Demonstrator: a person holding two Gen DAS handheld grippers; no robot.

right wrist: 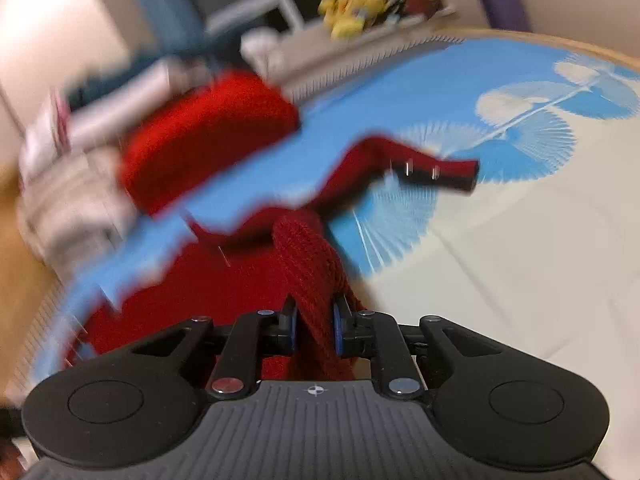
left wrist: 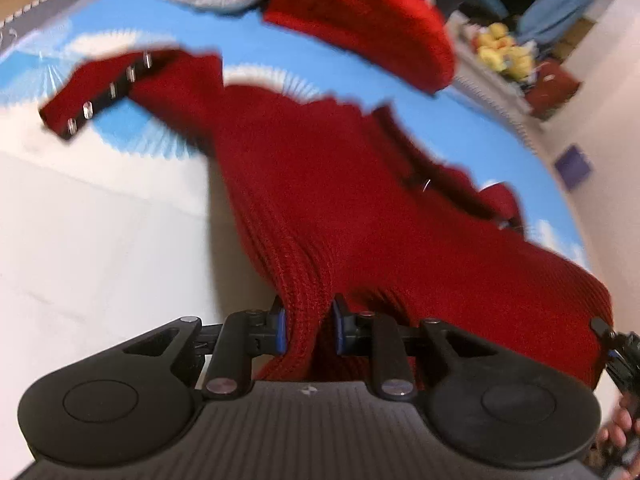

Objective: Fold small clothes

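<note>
Both claws, left claw point(left wrist: 307, 330) and right claw point(right wrist: 314, 330), pinch the red knit garment point(left wrist: 340, 184), lifting one edge to fold it.

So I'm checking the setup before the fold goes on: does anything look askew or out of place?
The red knit garment is bunched, not flat: both the left tongs and right tongs pinch gathered knit. Its studded strap sticks out sideways over the blue-and-white mat. Nothing looks torn or spilled.
</note>
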